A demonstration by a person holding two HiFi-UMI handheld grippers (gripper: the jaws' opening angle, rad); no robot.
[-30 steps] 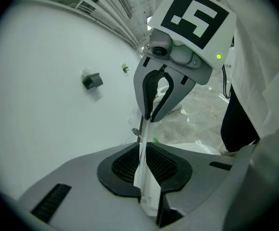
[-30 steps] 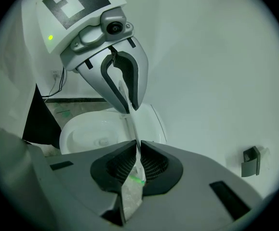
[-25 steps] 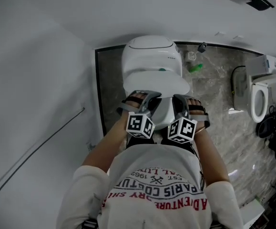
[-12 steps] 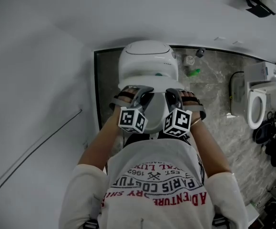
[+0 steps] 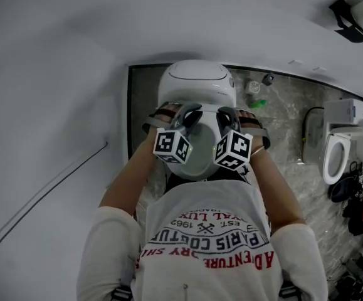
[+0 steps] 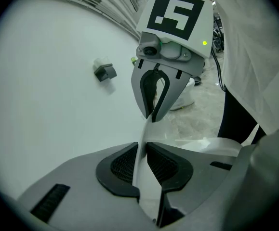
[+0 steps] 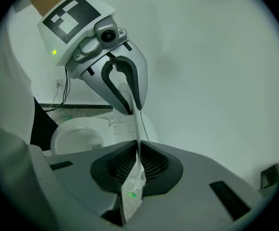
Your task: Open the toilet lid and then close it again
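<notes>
Higher than before, the lid is tilting toward the tank. The left gripper jaws, just easing wider, and the right gripper jaws are pinching its rim. Opening is nearing completion, and closing is remaining.

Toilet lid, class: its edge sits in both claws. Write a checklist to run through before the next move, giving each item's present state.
1. Right claw closed on the toilet lid edge: ok.
2. Left claw on the lid edge: the edge sits between its jaws, which have just been opening. Firmness: cannot tell.
3. Claws side by side on the same edge: ok.
4. Lid lifted clear of the seat: ok.
5. Lid resting back against the rear housing: cannot tell.
</notes>
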